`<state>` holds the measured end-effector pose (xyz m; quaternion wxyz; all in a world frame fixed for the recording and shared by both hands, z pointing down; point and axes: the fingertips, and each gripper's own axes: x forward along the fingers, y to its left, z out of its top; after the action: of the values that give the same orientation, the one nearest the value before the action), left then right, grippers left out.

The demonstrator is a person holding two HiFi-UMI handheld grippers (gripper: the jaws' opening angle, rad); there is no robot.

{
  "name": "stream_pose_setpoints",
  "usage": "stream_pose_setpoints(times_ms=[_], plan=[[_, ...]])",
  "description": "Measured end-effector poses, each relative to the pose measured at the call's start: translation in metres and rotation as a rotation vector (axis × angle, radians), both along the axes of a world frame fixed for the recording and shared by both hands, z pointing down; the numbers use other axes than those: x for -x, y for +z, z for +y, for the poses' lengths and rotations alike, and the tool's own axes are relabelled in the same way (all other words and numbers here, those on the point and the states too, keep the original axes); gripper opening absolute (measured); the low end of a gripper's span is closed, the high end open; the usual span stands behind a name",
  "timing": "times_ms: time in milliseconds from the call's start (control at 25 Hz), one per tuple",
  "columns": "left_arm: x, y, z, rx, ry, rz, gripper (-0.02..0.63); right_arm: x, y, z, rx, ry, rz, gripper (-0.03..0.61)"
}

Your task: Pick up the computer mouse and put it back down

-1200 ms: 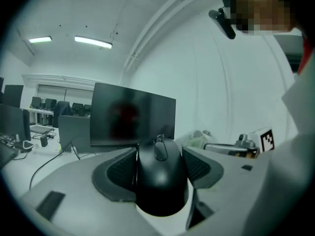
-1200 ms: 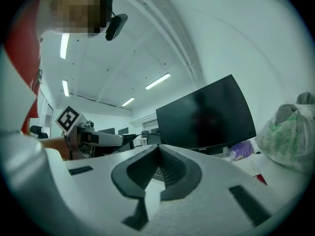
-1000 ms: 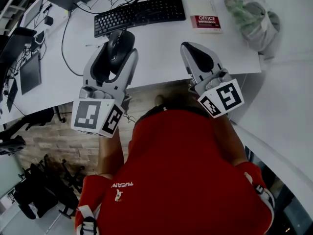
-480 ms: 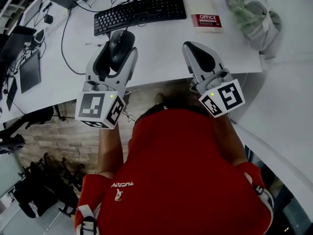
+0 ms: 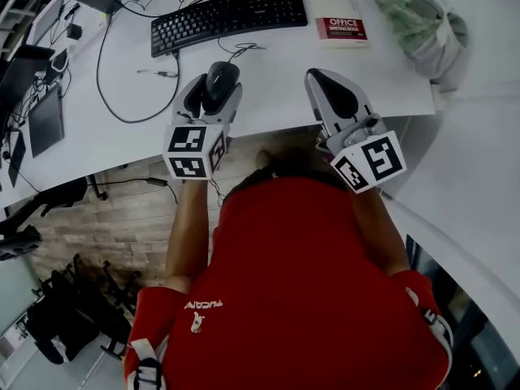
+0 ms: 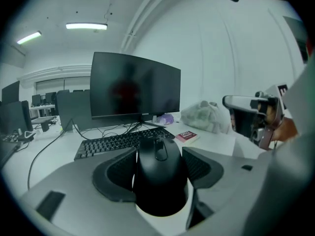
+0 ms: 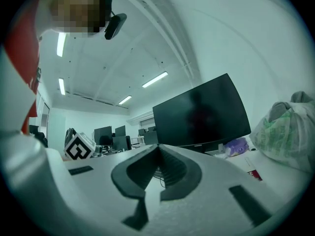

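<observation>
A black computer mouse [image 5: 220,81] sits between the jaws of my left gripper [image 5: 218,89] over the white desk [image 5: 276,96], in front of the keyboard. In the left gripper view the mouse [image 6: 160,173] fills the gap and both padded jaws press its sides. Its thin cable [image 5: 244,50] trails toward the keyboard. I cannot tell whether the mouse touches the desk. My right gripper [image 5: 318,80] hovers near the desk's front edge, right of the mouse, shut with its pads [image 7: 170,168] together and nothing between them.
A black keyboard [image 5: 229,19] lies behind the mouse, with a red and white book [image 5: 342,29] and a full plastic bag [image 5: 422,23] to its right. A dark monitor [image 6: 133,85] stands at the back. Cables and a dark tablet [image 5: 46,120] lie at the left.
My left gripper has carried the mouse to the right and tipped more upright. The right gripper has stayed in place.
</observation>
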<state>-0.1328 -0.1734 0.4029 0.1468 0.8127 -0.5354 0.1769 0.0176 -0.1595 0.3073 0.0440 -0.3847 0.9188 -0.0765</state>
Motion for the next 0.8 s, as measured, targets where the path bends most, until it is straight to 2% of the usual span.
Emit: stream_pose_setpoints(times_ms=[440,800], plan=[[-0.016,0.089,-0.011,0.177,0.052,-0.062,0.287,-0.004,0.013,-0.004,0.030,0.028,0.030,0.005],[-0.018,0.133,-0.023,0.258,0.074,-0.167,0.287,-0.009,0.020,-0.008,0.048,0.056,0.045,0.005]])
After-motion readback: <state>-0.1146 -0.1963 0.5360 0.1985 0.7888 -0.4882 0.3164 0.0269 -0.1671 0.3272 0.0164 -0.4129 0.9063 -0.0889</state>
